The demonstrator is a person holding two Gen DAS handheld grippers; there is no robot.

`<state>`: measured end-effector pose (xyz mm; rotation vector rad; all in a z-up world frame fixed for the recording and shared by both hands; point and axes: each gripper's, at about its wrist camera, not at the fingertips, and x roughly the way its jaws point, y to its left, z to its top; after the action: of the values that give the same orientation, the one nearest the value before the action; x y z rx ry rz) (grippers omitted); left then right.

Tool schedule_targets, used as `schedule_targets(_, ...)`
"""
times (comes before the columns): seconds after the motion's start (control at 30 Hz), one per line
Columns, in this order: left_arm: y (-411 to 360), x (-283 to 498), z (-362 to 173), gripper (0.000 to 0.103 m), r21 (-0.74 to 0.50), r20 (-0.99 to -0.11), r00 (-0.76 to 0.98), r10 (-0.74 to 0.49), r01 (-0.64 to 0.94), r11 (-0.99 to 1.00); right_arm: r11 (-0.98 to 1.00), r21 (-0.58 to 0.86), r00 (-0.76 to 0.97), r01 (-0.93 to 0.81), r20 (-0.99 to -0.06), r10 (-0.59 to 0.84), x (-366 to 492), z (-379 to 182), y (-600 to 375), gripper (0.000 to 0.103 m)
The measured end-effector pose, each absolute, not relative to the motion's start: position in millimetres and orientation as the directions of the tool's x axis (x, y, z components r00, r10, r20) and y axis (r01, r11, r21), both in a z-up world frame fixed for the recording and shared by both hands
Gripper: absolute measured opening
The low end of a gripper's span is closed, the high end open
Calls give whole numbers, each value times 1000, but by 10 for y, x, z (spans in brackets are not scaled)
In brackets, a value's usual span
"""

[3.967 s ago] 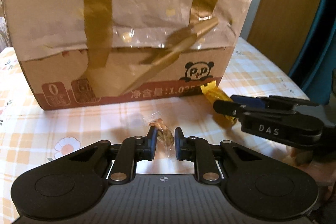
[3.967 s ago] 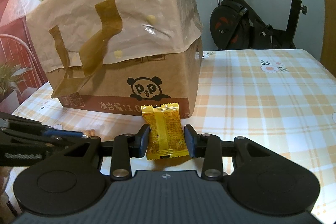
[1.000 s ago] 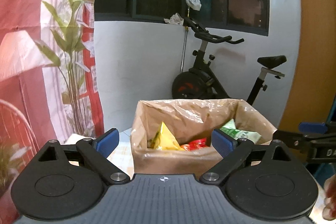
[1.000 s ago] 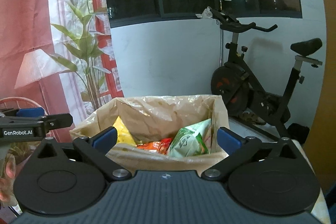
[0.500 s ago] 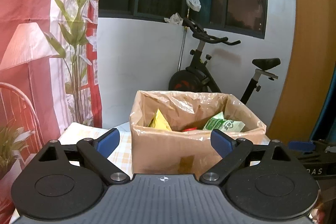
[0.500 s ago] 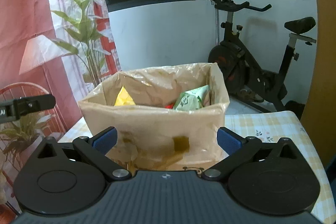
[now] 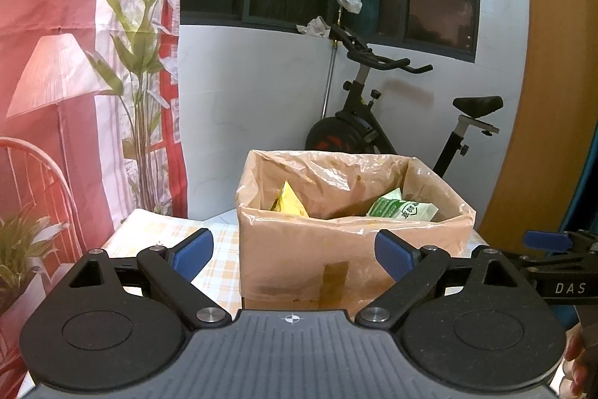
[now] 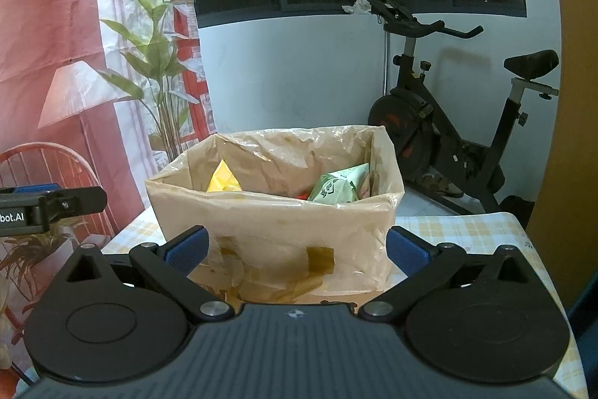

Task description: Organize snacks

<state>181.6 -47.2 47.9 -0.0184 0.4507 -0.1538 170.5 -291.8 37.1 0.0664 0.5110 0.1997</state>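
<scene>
Snacks sit inside the bag-lined cardboard box, which stands on the checked surface at centre frame in both wrist views: a yellow packet leans at the box's left inner side and a green packet lies toward its right, with something red just showing between them in the right wrist view. Left gripper has its fingers spread wide and holds nothing; the right gripper likewise has its fingers wide apart and empty. Both face the box's near wall, whose open mouth lies ahead of and above the fingertips. The box spans almost the whole gap between each pair of fingers, its long side running across the frame. No loose snack shows on the surface in either view, so the next pick probably lies out of sight. Neither gripper looks clearly nearer the box; the right one's fingers frame it slightly more closely
</scene>
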Motion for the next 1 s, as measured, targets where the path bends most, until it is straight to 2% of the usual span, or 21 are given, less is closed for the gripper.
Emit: schedule_targets(1.0, -450, 1856, 446, 95, -66, -445, 881, -157, 143, 988, 979, 107, 852, -174, -482, 204, 1696, 366, -2932, 103)
